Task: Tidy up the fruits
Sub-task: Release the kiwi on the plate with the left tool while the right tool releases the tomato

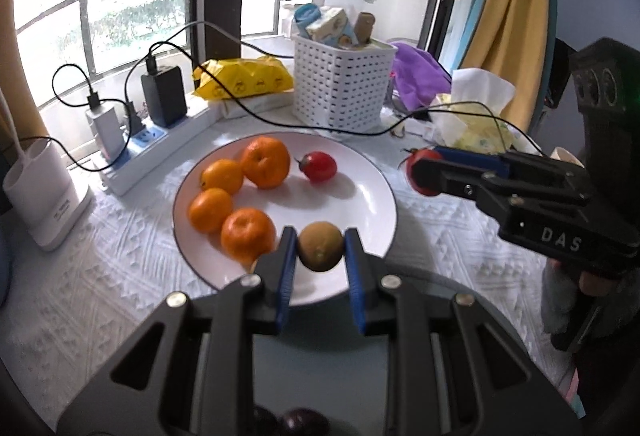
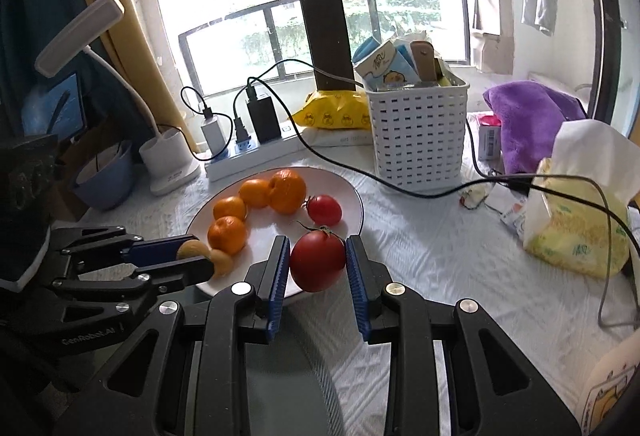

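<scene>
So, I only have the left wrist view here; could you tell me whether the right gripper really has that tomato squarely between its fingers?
Observer: Yes. In the right wrist view the right gripper is shut on the large tomato, with both blue pads against its sides.
Operator: Thank you. Where does it sit relative to the plate?
Observer: It appears to hang over the near edge of the plate, not over the middle.
Operator: And is there anything beyond the lamp base on that side?
Observer: A blue bowl stands just beside the white lamp base.
</scene>
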`<action>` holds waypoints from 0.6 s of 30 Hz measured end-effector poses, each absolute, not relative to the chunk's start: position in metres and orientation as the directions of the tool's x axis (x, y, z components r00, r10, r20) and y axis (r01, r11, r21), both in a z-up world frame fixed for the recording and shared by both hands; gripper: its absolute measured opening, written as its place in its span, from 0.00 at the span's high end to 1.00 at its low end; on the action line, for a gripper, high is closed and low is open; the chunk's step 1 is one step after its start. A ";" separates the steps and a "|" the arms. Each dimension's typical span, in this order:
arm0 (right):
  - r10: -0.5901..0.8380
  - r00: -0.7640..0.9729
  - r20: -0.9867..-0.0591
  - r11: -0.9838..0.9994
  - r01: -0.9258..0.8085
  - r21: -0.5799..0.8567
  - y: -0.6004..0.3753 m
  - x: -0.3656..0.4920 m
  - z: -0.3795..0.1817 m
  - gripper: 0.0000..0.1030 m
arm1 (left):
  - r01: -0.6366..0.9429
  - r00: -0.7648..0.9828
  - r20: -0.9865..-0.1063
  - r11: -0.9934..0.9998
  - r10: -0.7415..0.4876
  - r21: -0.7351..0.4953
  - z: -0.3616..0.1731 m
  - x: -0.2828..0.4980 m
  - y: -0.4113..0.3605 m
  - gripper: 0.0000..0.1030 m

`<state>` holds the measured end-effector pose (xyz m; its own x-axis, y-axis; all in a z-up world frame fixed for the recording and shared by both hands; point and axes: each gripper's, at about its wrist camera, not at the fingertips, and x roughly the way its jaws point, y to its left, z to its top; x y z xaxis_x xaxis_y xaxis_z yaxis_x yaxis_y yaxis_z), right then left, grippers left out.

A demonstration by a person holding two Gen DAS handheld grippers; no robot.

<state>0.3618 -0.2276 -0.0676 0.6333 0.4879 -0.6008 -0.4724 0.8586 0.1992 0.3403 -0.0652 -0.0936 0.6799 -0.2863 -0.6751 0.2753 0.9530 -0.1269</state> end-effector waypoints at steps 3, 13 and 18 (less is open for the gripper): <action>0.486 0.633 -0.603 0.860 -0.469 0.200 -0.225 0.369 -0.069 0.70 | 0.269 0.681 -0.675 0.954 -0.284 -0.130 -0.095 0.348 -0.064 0.76; 0.477 0.620 -0.622 0.857 -0.484 0.175 -0.209 0.387 -0.072 0.70 | 0.257 0.676 -0.685 0.958 -0.273 -0.129 -0.100 0.362 -0.055 0.75; 0.464 0.617 -0.636 0.860 -0.486 0.156 -0.203 0.389 -0.070 0.70 | 0.242 0.674 -0.683 0.958 -0.281 -0.156 -0.096 0.359 -0.048 0.74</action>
<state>0.3886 -0.2035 -0.0698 0.6168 0.4641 -0.6357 -0.4859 0.8599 0.1563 0.3590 -0.0483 -0.0964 0.6741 -0.2811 -0.6830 0.2416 0.9578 -0.1557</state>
